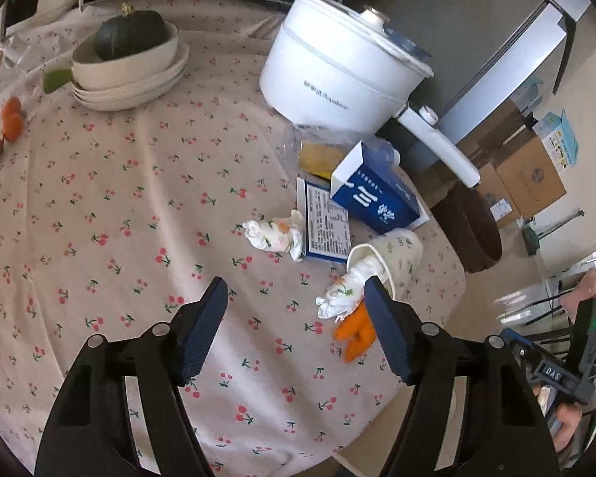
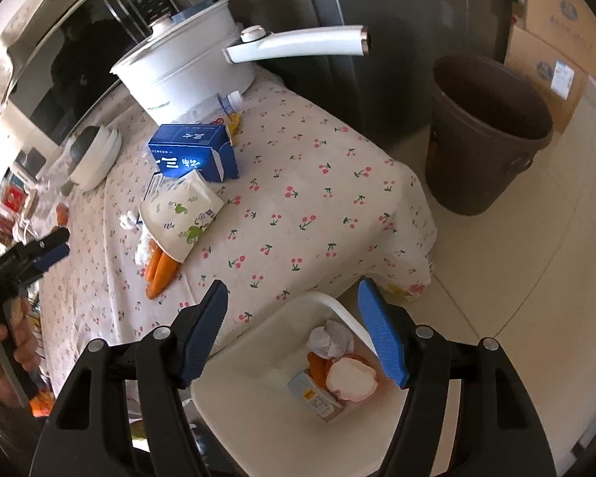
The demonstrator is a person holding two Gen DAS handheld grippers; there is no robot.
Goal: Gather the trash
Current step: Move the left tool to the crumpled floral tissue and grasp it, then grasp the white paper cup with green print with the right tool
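My left gripper [image 1: 294,290] hangs open over the cherry-print tablecloth [image 1: 99,218], with nothing between its fingers. Just past its right finger lies a tipped paper cup [image 1: 397,252] with a tissue [image 1: 343,292] spilling out and orange peel [image 1: 355,332] beside it. A second crumpled tissue [image 1: 272,234], a printed leaflet [image 1: 326,224] and a blue carton [image 1: 377,198] lie further back. My right gripper [image 2: 294,294] is open and empty above a white bin [image 2: 238,397] holding crumpled paper [image 2: 329,338] and other trash. The cup [image 2: 182,214] and peel [image 2: 161,270] show there too.
A white pot [image 1: 337,79] with a long handle stands at the table's far right. Stacked bowls [image 1: 131,75] hold a dark squash, and tangerines [image 1: 4,127] lie far left. A brown bin [image 2: 488,131] and cardboard boxes [image 2: 552,51] stand on the floor beside the table.
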